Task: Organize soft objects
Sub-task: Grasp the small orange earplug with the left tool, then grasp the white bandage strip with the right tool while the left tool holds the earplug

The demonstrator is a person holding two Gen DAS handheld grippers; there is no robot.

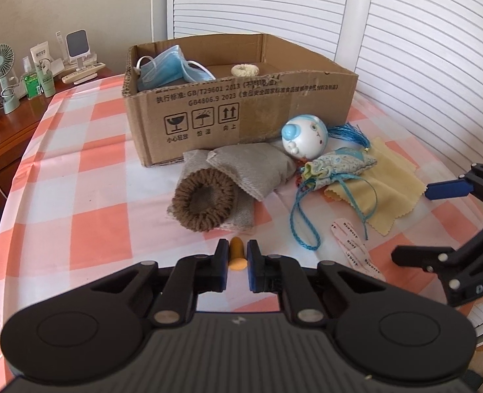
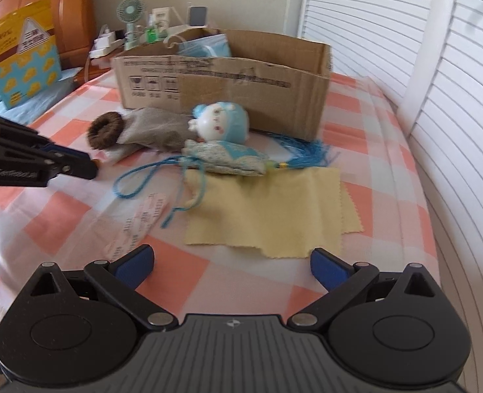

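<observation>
Two soft things are already seen inside the cardboard box (image 1: 241,98) at the far side of the checked tablecloth (image 1: 77,203): a blue face mask (image 1: 166,68) at its left end and a pale hair tie (image 1: 245,70) further right. The left gripper (image 1: 235,257) is pinched on a small orange earplug (image 1: 236,255) at the near edge, low over the cloth. The right gripper (image 2: 231,267) is spread wide with nothing between its fingers, just short of the yellow cloth (image 2: 267,209). A pick-up step is judged to be in hand. Next, the earplug is to be lifted clear of the brown hair tie (image 1: 203,199) and grey pouches (image 1: 251,167) and carried over the box's near wall. A loose, light grip could be lost on the way.
</observation>
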